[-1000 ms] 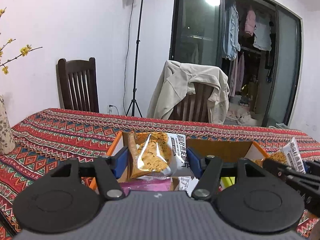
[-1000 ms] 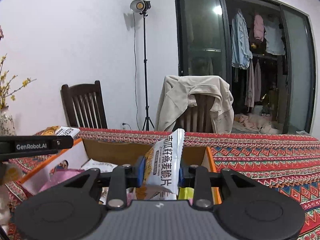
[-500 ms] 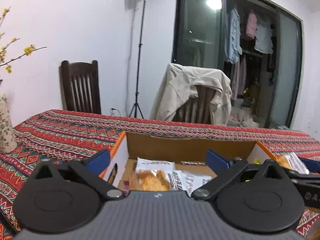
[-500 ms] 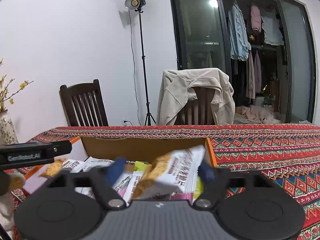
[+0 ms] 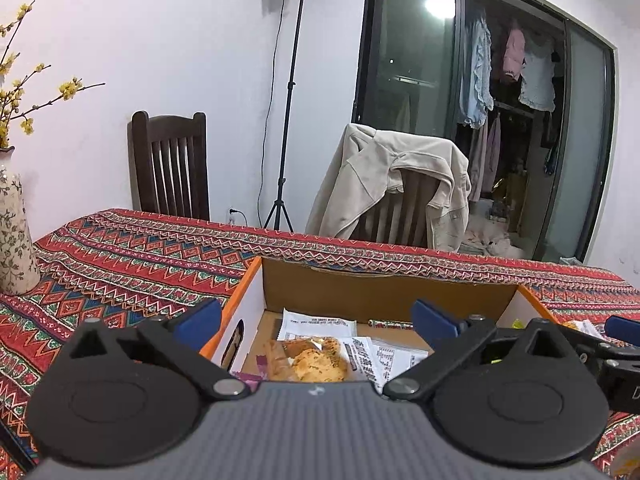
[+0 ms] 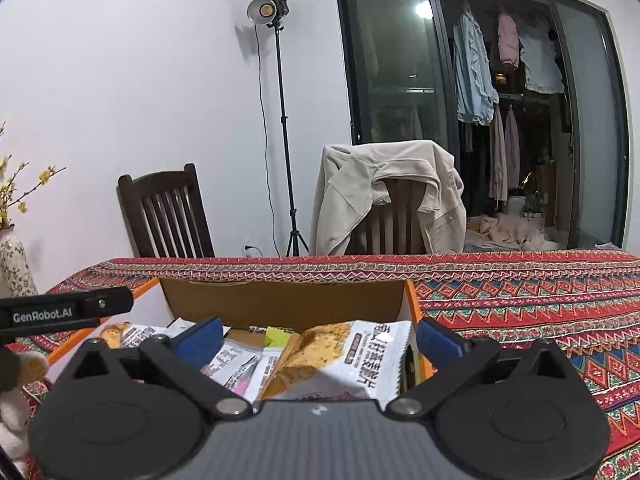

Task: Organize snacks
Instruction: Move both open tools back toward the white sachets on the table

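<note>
Across the lower frame, counter (image 5: 132,256): covered by a red patterned cloth, running edge to edge in both views.
Box (image 5: 384,292): open cardboard with orange edges, standing on the counter at lower centre; brown inner back wall faces both cameras.
Left claw (image 5: 316,320): jaws spread wide over the box's left part, nothing between them.
Right claw (image 6: 320,336): jaws opening, almost fully apart; the packet under them is not pressed by either pad.
Left packet (image 5: 308,362): clear wrapper with golden crisps, lying flat on the box floor, lower centre of the left view.
Right packet (image 6: 348,360): white with black characters, tilted on top of other snacks (image 6: 236,360) at the box's right end.
Vase (image 5: 14,240): far left on the counter, apart from the box.
</note>
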The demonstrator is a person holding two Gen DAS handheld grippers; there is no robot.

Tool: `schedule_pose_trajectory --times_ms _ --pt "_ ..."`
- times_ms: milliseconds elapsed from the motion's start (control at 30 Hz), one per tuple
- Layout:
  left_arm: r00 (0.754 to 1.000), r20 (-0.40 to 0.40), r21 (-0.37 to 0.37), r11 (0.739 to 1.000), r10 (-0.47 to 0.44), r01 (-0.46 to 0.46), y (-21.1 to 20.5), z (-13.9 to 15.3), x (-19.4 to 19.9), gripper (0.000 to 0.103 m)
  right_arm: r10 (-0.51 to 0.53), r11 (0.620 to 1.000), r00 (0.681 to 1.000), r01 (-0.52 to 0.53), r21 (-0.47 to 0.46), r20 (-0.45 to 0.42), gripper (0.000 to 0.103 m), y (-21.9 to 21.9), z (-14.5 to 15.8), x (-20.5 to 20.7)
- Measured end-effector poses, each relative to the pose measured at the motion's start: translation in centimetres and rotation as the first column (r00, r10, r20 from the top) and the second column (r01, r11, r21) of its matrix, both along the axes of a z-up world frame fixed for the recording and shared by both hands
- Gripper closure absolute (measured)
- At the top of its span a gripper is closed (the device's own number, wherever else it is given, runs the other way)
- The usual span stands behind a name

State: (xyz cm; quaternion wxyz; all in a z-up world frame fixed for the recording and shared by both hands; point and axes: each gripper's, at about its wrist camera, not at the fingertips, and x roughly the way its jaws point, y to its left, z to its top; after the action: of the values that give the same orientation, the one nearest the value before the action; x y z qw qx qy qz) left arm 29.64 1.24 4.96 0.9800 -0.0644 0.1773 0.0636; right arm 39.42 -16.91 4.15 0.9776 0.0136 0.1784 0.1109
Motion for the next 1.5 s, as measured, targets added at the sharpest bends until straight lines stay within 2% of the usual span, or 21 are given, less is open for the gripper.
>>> schedule_pose_trajectory --times_ms 300,567,867,1233,1500 --pt "1.0 -0.001 -0.005 1.0 -0.011 0.011 -0.3 2.1 -1.2 0.0 -0.018 1.0 1.0 0.018 -0.002 0.003 0.0 -0.4 1.8 -1.2" --pt "0.999 -0.037 0.014 1.0 -0.016 0.017 0.9 2.7 -3.6 0.0 0.032 0.998 0.999 -0.034 -0.047 -0.032 0.0 0.3 3.0 -4.9" --pt "0.994 -0.106 0.039 0.999 -0.022 0.026 2.2 1.0 -7.1 0.0 0.094 0.989 0.983 -0.111 -0.102 -0.157 0.0 3.0 -0.1 -8.0" --pt "0.982 -0.189 0.053 0.998 -0.023 0.033 3.8 -2.2 -10.3 0.0 0.093 0.982 0.956 -0.134 -0.131 -0.277 0.0 5.7 -3.3 -8.7" --pt "0.973 -0.228 0.033 0.999 0.027 -0.02 5.6 -5.5 -10.5 0.0 0.044 0.985 0.932 -0.1 -0.137 -0.36 0.0 6.8 -5.4 -7.3"
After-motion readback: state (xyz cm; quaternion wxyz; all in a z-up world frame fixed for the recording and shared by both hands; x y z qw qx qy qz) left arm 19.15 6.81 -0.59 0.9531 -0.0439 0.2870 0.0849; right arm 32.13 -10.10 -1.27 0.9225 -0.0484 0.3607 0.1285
